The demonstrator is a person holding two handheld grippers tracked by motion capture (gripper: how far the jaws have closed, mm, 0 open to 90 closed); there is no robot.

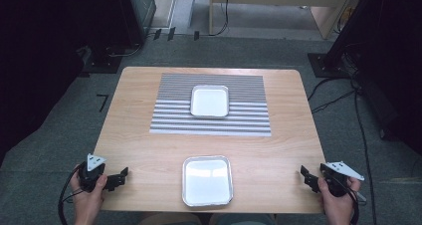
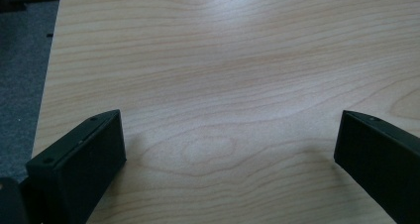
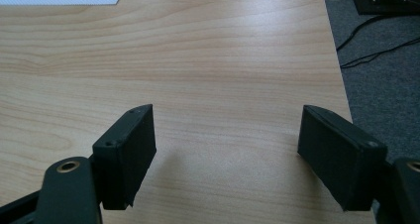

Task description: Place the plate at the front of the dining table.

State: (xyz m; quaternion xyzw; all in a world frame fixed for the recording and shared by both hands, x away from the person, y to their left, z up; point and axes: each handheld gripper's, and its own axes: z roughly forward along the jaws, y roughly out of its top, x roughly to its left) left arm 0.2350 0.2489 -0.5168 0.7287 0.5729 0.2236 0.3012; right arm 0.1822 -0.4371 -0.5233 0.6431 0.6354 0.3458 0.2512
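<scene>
Grippers parked at the near table corners, left gripper (image 1: pixel 123 174) and right gripper (image 1: pixel 302 172) alike with jaws wide apart over bare wood, gripping nothing. Nearest tray (image 1: pixel 207 180) midway between them at the front edge, second tray (image 1: pixel 210 101) farther off on the striped mat (image 1: pixel 169 120). Probably a start: next, reach inward to the near tray's rims. Tray contents washed out by glare; forearms cut off below.
</scene>
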